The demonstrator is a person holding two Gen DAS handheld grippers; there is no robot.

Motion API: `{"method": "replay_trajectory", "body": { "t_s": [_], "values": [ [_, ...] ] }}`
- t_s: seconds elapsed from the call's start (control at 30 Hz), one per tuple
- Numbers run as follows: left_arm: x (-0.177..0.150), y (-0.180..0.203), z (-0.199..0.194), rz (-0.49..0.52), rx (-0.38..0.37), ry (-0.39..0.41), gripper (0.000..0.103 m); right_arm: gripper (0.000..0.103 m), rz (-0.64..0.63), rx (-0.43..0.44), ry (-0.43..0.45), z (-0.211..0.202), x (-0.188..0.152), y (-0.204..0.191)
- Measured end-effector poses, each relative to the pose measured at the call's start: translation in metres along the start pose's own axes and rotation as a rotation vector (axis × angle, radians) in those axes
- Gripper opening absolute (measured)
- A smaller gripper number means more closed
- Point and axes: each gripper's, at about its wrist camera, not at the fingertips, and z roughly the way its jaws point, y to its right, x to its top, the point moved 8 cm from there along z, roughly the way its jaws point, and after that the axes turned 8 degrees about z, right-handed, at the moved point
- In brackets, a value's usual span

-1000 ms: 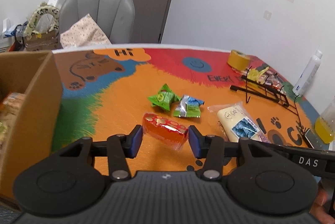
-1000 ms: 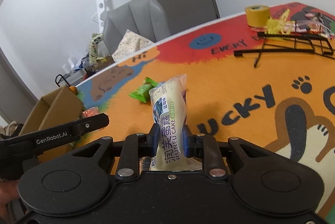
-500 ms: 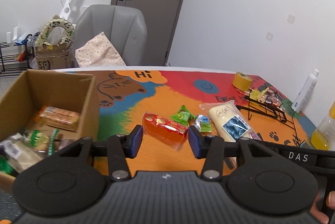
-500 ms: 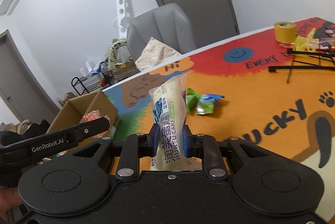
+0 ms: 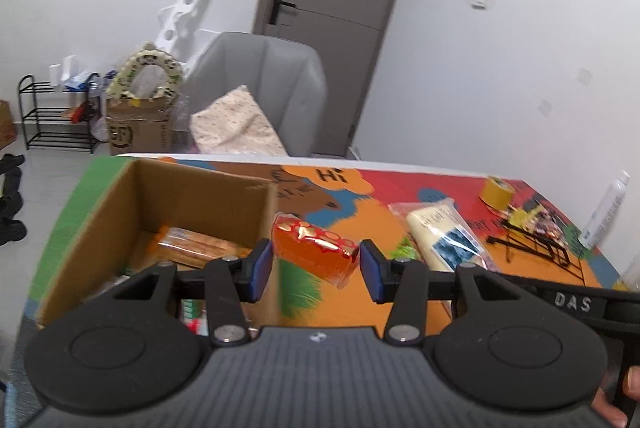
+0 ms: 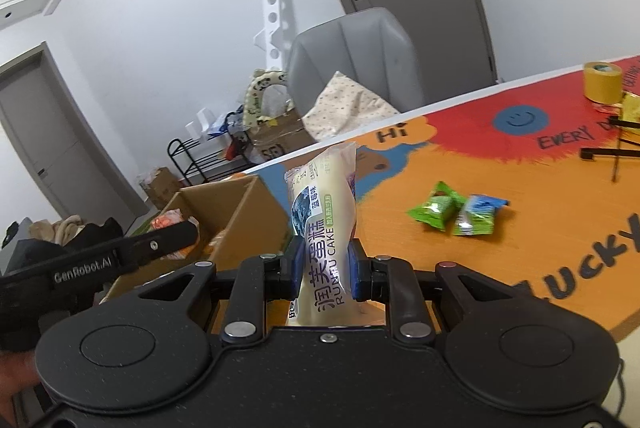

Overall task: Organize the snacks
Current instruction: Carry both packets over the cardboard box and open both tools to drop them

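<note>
The left gripper point(image 5: 316, 264) pinches a glossy orange packet point(image 5: 314, 253) beside the corrugated cardboard box point(image 5: 100, 212), while the right gripper point(image 6: 323, 270) squeezes a crinkly cream cake pouch point(image 6: 326, 224), upright above the table point(image 6: 500, 268).

Orange-red translucent snack pack point(image 5: 314, 252) with gold-and-white print. Cream cake wrapper point(image 6: 326, 228), dark blue picture patch, dark lettering, small green strip. Two small packets point(image 6: 456, 214) on the table: one bright green, one green with blue top. Brown cardboard box point(image 5: 192, 196); inside it an orange-tan wrapped snack point(image 5: 196, 246), blurry, maybe striped. Table mat point(image 6: 500, 164) orange, red and blue with green edge, black lettering, blue smiley. Tape roll point(image 6: 602, 82) mustard yellow. Gripper bodies black, pads point(image 5: 260, 268) blue. Chair point(image 5: 260, 88) grey; cushion point(image 5: 236, 128) cream with small dots.
</note>
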Motion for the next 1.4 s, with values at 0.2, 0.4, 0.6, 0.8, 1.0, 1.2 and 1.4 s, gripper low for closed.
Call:
{"method": "replay_trajectory", "body": {
  "t_s": [0.2, 0.4, 0.6, 0.8, 1.0, 1.2, 1.4],
  "values": [
    [0.006, -0.035, -0.01, -0.035, 0.047, 0.012, 0.046, 0.021, -0.017, 0.017, -0.009, 0.009, 0.0, -0.02],
    [0.003, -0.059, -0.015, -0.066, 0.077, 0.006, 0.046, 0.021, -0.042, 0.036, -0.022, 0.02, 0.0, -0.042],
    [-0.002, -0.08, -0.012, -0.103, 0.085, -0.004, 0.046, 0.021, -0.063, 0.047, -0.036, 0.033, -0.001, -0.065],
    [-0.002, -0.097, -0.004, -0.156, 0.087, -0.023, 0.053, 0.021, -0.101, 0.063, -0.04, 0.043, 0.001, -0.096],
    [0.001, -0.112, -0.018, -0.165, 0.112, -0.003, 0.063, 0.021, -0.126, 0.091, -0.054, 0.058, 0.002, -0.12],
    [0.0, -0.123, -0.029, -0.168, 0.138, -0.005, 0.069, 0.021, -0.151, 0.139, -0.055, 0.067, 0.001, -0.142],
    [0.002, -0.127, -0.032, -0.166, 0.159, -0.007, 0.079, 0.085, -0.139, 0.107, 0.003, 0.054, 0.006, -0.134]
  ]
}}
